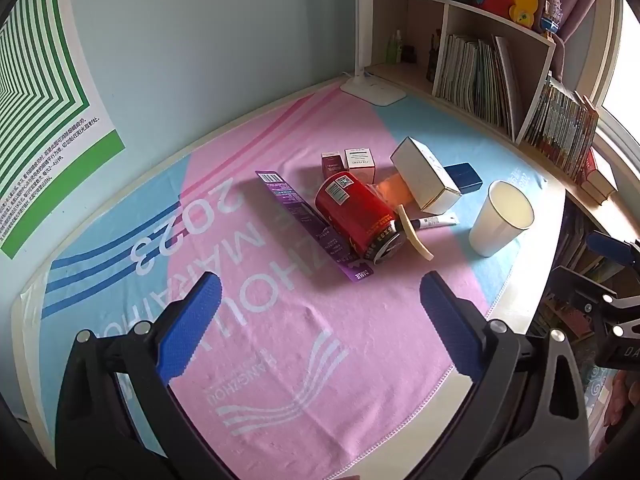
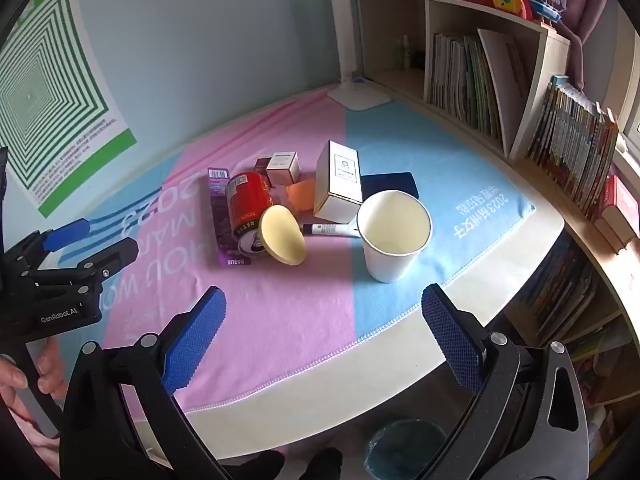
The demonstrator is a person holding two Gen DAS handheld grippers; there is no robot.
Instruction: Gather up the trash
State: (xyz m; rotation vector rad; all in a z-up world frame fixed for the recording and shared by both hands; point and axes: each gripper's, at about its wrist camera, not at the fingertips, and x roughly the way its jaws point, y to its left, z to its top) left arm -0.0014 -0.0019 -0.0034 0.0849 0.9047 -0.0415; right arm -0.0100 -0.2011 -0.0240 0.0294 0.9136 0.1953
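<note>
A heap of trash lies mid-table on a pink and blue towel (image 1: 280,340): a red can (image 1: 358,210) on its side, a flat purple box (image 1: 312,224), a cream round lid (image 2: 282,234) leaning on the can, a white tube (image 2: 332,230), a white carton (image 1: 426,176), two small boxes (image 1: 348,164), a dark blue box (image 1: 464,176) and an orange wrapper (image 2: 300,196). An upright white paper cup (image 2: 392,232) stands to the right. My left gripper (image 1: 320,324) is open and empty, short of the can. My right gripper (image 2: 324,336) is open and empty, short of the cup.
A bin with a blue liner (image 2: 404,448) stands on the floor below the table's front edge. A white desk lamp (image 1: 370,80) stands at the back. Bookshelves (image 1: 520,80) run along the right side. The left gripper also shows in the right wrist view (image 2: 68,236).
</note>
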